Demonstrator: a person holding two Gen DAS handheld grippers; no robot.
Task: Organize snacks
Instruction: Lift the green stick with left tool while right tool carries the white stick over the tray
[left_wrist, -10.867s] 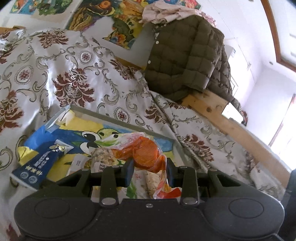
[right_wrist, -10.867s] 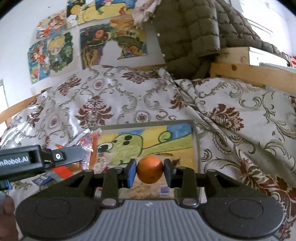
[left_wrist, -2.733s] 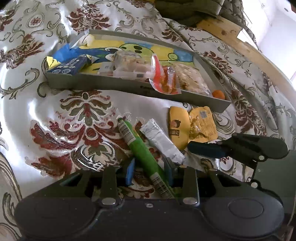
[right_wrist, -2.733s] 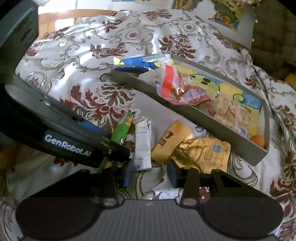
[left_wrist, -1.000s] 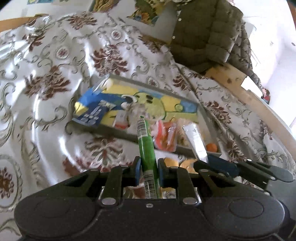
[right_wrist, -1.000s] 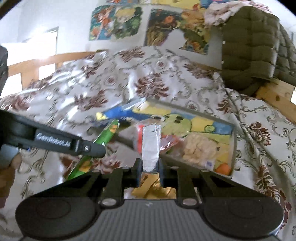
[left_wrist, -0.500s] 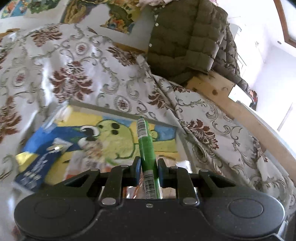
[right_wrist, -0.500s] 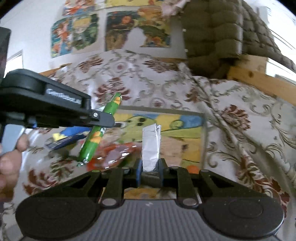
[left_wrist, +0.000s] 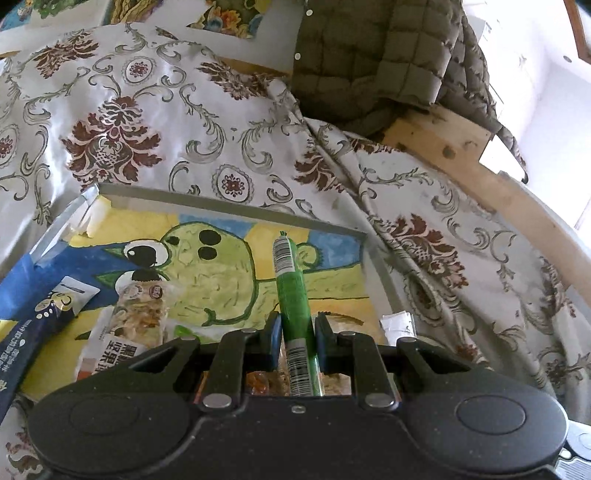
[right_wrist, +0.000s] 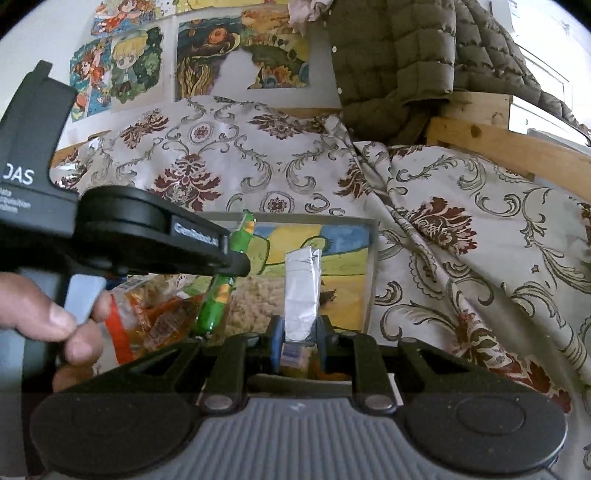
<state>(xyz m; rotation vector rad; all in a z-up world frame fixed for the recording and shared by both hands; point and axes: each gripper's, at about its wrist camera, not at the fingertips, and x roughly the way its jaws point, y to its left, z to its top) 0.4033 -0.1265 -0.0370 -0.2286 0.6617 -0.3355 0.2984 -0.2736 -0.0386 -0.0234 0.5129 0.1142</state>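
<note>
Since a second ago both grippers have travelled from in front of the tray to above it. The left gripper (left_wrist: 297, 334) is clamped on the green stick snack (left_wrist: 293, 291), lower centre of its view, over the tray (left_wrist: 229, 202). The right gripper (right_wrist: 298, 341) is clamped on the silver sachet (right_wrist: 301, 291), lower centre, above the tray's right end. A hand (right_wrist: 48, 325) grips the left tool at left.

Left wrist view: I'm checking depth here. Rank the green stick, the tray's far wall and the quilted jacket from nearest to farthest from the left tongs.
1. Green stick, clamped in the left tongs.
2. Tray's far wall, beyond, centre.
3. Quilted jacket, top right, farthest.
</note>
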